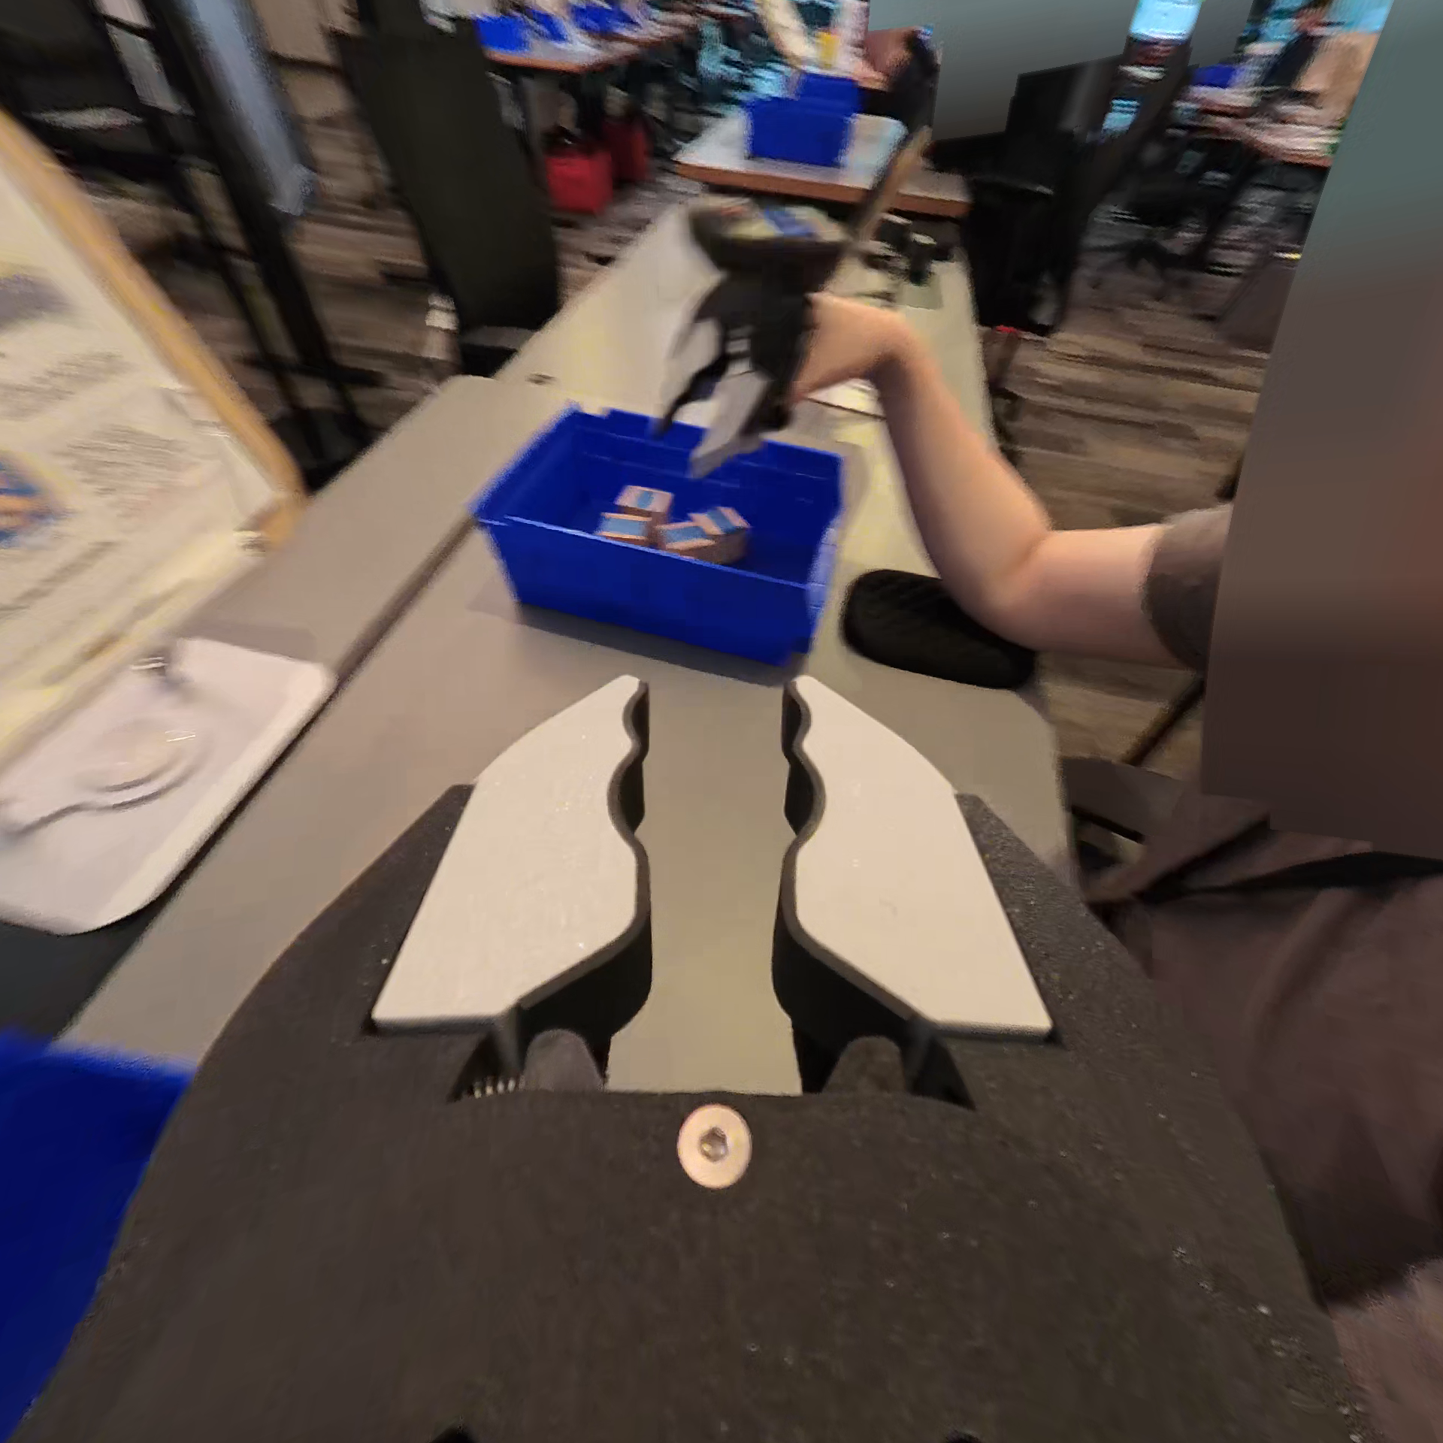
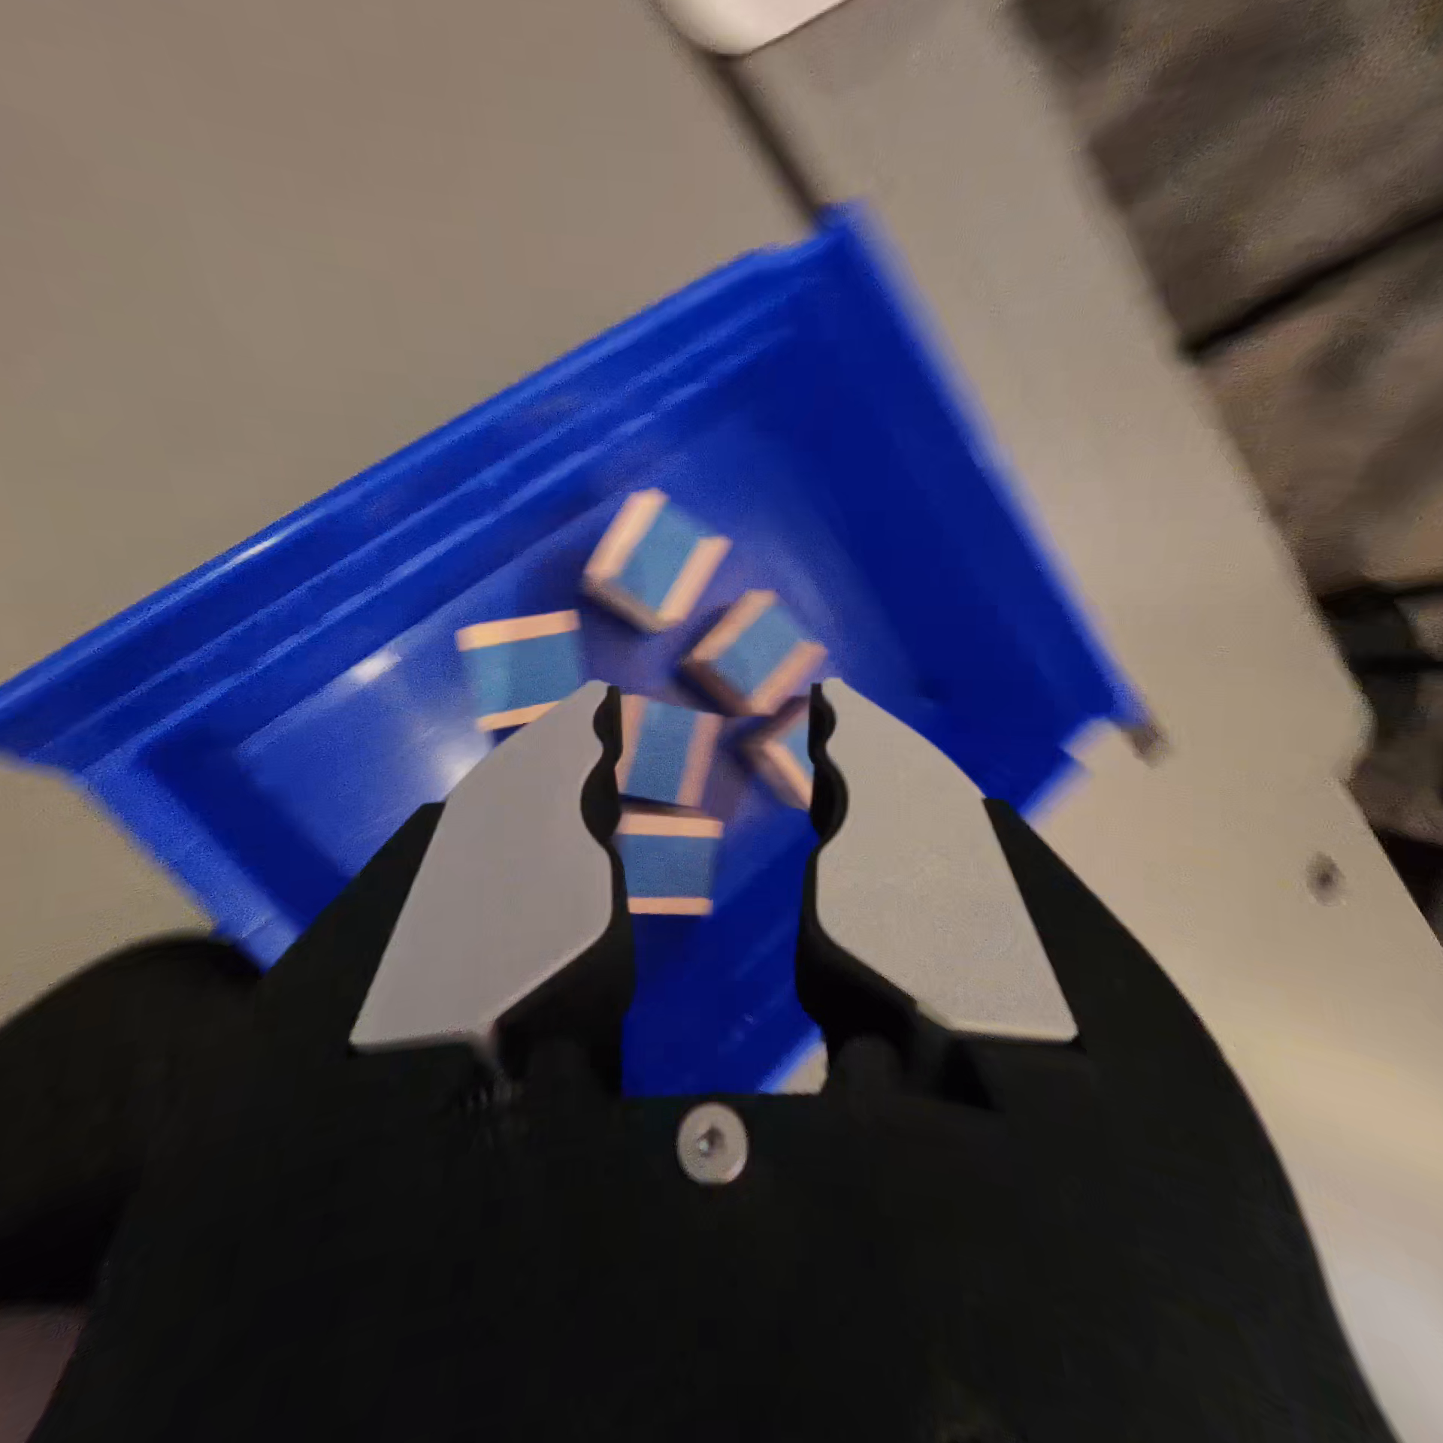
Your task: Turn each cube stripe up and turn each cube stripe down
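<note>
Several wooden cubes (image 2: 660, 562) with a blue stripe on top lie in a blue bin (image 2: 898, 437) on the grey table. My right gripper (image 2: 714, 691) is open and empty, held above the bin and looking down on the cubes. In the left wrist view the bin (image 1: 648, 586) stands ahead on the table with cubes (image 1: 687, 535) inside, and the right gripper (image 1: 687, 445) hangs over its far side. My left gripper (image 1: 714, 687) is open and empty, low over the table, short of the bin.
A black pad (image 1: 929, 628) lies right of the bin under the person's forearm (image 1: 984, 500). A white tray (image 1: 117, 781) and a framed sign (image 1: 101, 437) stand at the left. Another blue bin's corner (image 1: 62, 1171) shows at the lower left.
</note>
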{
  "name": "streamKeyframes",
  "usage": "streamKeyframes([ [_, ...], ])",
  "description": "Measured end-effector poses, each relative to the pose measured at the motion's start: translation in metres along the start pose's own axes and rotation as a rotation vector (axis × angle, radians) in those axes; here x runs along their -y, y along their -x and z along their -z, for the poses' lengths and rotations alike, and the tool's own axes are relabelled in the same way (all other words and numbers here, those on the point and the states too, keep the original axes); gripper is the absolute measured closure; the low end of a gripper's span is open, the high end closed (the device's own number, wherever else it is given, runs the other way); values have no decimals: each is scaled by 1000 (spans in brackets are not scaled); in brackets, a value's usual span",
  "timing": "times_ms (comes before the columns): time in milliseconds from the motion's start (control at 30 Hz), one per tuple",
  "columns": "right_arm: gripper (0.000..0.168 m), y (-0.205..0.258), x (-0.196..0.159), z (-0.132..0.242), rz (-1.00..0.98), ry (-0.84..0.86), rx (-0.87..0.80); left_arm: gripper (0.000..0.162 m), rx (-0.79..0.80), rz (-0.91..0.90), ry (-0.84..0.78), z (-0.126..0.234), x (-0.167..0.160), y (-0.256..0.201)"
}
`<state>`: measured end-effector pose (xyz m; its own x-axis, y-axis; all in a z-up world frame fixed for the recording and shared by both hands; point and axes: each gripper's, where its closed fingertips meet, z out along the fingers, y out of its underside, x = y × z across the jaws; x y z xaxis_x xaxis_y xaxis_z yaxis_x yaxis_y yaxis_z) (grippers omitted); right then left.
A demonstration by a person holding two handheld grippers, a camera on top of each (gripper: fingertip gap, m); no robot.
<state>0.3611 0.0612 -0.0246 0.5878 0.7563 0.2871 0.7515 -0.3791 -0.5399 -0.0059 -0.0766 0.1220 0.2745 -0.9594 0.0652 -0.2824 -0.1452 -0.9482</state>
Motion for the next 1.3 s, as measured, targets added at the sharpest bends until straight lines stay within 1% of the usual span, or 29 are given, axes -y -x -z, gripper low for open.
streamKeyframes([
  [33, 121, -24, -3, 14, -91, -37, -100, 126, 97, -8, -19, 11, 2, 15],
  [67, 121, -46, -14, 25, -186, -41, -186, 125, 188, -13, -47, 23, 4, 28],
  [100, 121, -62, -28, 30, -284, -21, -241, 127, 242, -24, -97, 33, 9, 36],
  [167, 120, -79, -56, 29, -488, 40, -260, 129, 241, -43, -245, 46, 22, 35],
  [233, 120, -82, -76, 16, -662, 91, -208, 129, 228, -48, -393, 55, 35, 32],
  [267, 120, -83, -83, 9, -714, 112, -189, 130, 237, -47, -410, 57, 38, 34],
  [333, 124, -83, -99, -3, -767, 185, -182, 128, 297, -25, -353, 57, 30, 44],
  [400, 128, -77, -110, -16, -772, 252, -154, 122, 444, 15, -248, 62, 13, 67],
  [433, 131, -72, -113, -22, -785, 278, -124, 119, 531, 63, -198, 69, 2, 80],
  [500, 135, -62, -121, -35, -803, 342, -70, 117, 632, 180, -118, 84, -19, 100],
  [533, 148, -58, -125, -40, -798, 375, -48, 117, 672, 230, -97, 94, -28, 108],
  [567, 161, -51, -124, -45, -795, 384, 3, 118, 735, 268, -71, 107, -39, 117],
  [633, 162, -48, -125, -47, -804, 404, 11, 117, 960, 318, 40, 145, -68, 140],
  [700, 162, -46, -125, -46, -800, 423, 7, 116, 1198, 397, 200, 188, -107, 156],
  [733, 162, -46, -125, -46, -801, 431, 4, 115, 1259, 452, 276, 203, -125, 160],
  [800, 162, -46, -125, -46, -801, 437, -1, 115, 1290, 569, 393, 217, -161, 166],
  [833, 162, -46, -125, -46, -804, 436, -1, 115, 1276, 625, 440, 219, -178, 168],
  [933, 162, -45, -125, -46, -809, 429, 1, 115, 1169, 794, 555, 212, -222, 171],
  [967, 162, -45, -125, -45, -809, 429, 1, 120, 1140, 842, 586, 209, -233, 171],
  [1033, 162, -45, -125, -46, -805, 433, 0, 124, 1119, 885, 626, 207, -248, 173],
  [1067, 162, -44, -125, -45, -802, 436, 2, 130, 1133, 898, 649, 208, -253, 174],
  [1133, 161, -41, -125, -45, -797, 447, 12, 131, 1117, 920, 694, 206, -263, 174],
  [1233, 161, -33, -123, -43, -788, 474, 31, 132, 1013, 992, 779, 192, -283, 164],
  [1267, 161, -31, -121, -43, -791, 482, 38, 137, 1008, 995, 819, 193, -289, 163],
  [1300, 161, -28, -120, -43, -797, 487, 44, 151, 1010, 1003, 851, 193, -293, 161],
])
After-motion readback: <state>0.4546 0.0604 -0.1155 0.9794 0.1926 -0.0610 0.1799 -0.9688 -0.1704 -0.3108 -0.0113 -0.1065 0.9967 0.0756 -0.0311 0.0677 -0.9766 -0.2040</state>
